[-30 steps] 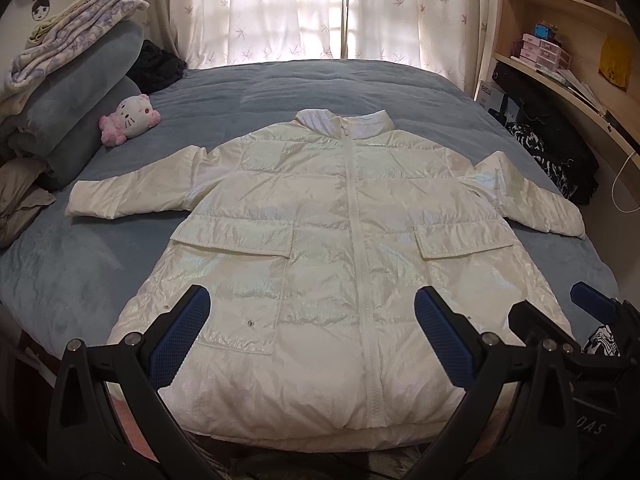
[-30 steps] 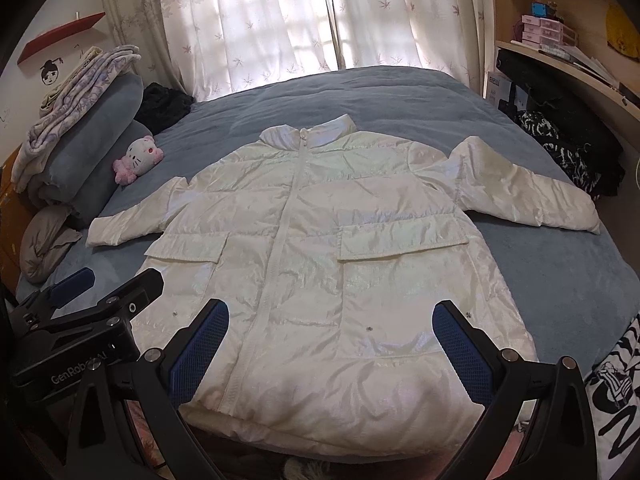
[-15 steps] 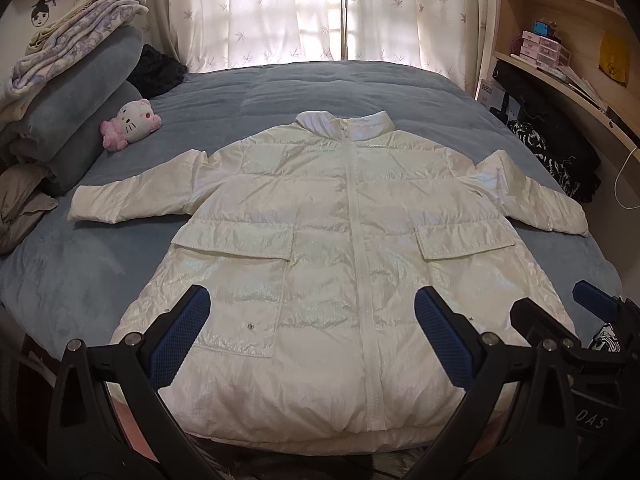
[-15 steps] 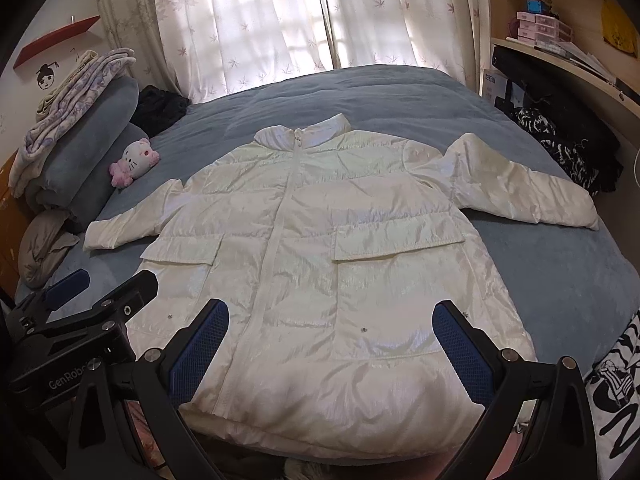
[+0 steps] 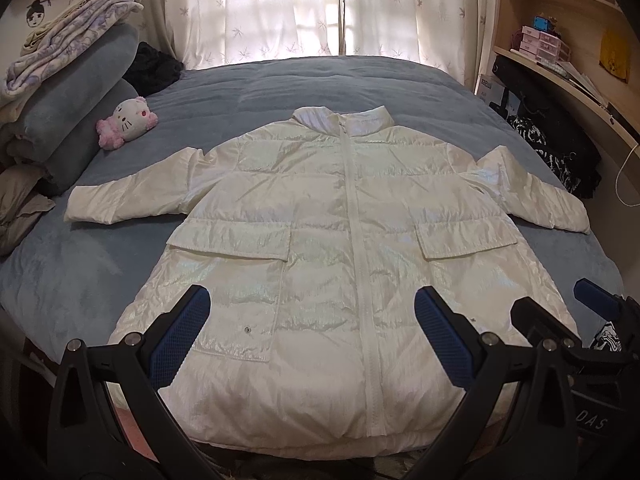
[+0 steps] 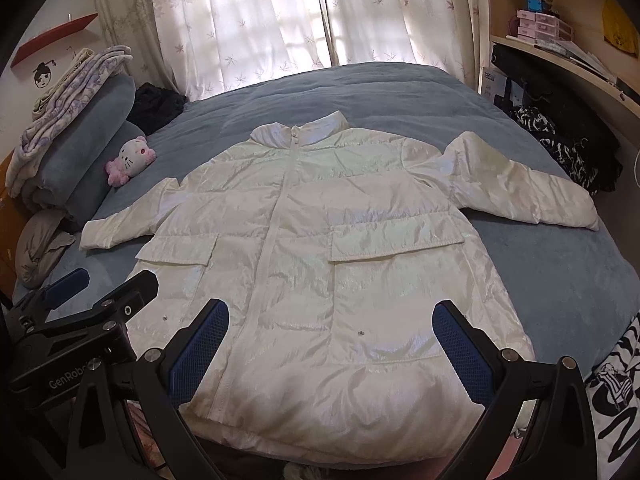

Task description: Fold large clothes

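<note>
From my left wrist view, my left tongs [image 5: 308, 312] gape wide and empty at the lower frame over the white jacket [image 5: 344, 240] spread mid-frame on the bed [image 5: 72, 272], and from my right wrist view, my right tongs [image 6: 332, 328] likewise gape empty above its hem.

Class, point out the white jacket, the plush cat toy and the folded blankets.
white jacket [image 5: 320, 240], left wrist view, chest panel.
plush cat toy [image 6: 130, 158], right wrist view, face.
folded blankets [image 5: 72, 92], left wrist view, grey roll.
</note>
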The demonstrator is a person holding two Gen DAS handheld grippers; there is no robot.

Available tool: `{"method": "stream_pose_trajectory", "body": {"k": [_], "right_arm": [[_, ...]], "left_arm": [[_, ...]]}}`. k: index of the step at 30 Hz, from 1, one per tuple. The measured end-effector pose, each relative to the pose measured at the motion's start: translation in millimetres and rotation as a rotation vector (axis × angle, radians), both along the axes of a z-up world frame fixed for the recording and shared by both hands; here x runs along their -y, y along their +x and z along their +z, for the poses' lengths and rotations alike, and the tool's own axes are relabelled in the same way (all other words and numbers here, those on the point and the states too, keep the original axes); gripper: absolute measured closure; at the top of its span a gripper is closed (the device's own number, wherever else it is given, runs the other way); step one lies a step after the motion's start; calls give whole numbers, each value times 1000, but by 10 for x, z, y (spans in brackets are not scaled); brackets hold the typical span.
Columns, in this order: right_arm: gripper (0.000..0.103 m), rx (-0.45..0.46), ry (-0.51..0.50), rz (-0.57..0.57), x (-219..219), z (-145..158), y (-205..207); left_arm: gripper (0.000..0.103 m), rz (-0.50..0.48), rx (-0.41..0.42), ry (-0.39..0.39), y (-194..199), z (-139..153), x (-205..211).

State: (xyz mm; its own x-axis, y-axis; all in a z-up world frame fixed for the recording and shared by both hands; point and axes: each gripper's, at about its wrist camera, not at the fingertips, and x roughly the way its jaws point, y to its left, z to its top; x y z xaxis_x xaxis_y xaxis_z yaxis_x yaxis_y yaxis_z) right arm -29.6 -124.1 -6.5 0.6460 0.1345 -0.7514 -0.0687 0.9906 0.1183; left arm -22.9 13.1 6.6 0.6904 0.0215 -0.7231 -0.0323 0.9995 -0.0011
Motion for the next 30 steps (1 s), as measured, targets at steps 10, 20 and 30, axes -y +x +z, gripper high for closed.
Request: {"method": "stream_pose_trajectory", "body": {"k": [10, 20, 30], "right_arm": [[0, 29, 15, 35, -54, 27, 124], [0, 49, 10, 59, -87, 96, 190], [0, 25, 58, 27, 257, 541, 590]], "left_arm": [[2, 9, 7, -3, 148, 28, -29], [2, 19, 16, -14, 227, 90, -49], [2, -38, 81, -82, 636, 580, -32]]}}
